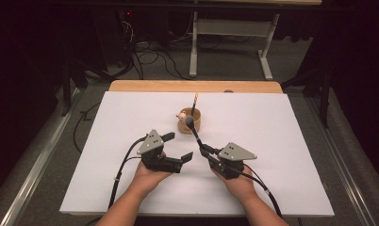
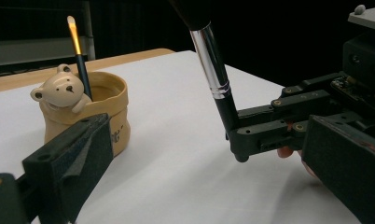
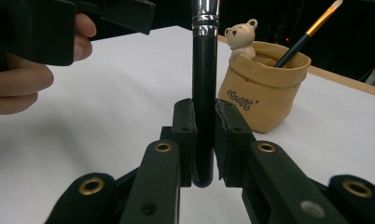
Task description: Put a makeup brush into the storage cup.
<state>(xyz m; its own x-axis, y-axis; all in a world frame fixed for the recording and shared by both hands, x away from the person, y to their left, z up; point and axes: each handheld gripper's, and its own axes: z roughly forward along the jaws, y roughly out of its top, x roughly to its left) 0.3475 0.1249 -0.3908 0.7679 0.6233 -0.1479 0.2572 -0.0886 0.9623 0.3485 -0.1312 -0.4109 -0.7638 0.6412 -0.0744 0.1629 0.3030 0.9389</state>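
A tan pot with a bear figure (image 1: 191, 121) (image 2: 94, 109) (image 3: 262, 91) stands mid-table, and a thin orange-tipped brush (image 1: 195, 100) (image 2: 78, 46) (image 3: 307, 35) leans inside it. My right gripper (image 1: 205, 150) (image 3: 205, 140) is shut on the black handle of a large makeup brush (image 1: 195, 132) (image 2: 214, 74) (image 3: 204, 84). The brush slants up toward the pot, its head beside the rim. My left gripper (image 1: 178, 147) (image 2: 204, 177) stands open to the left of the brush, nothing between its fingers.
A white sheet (image 1: 131, 113) covers the wooden table (image 1: 145, 85). Cables trail from both grippers toward the front edge. Beyond the table are a dark floor with wires and a white stand (image 1: 193, 42).
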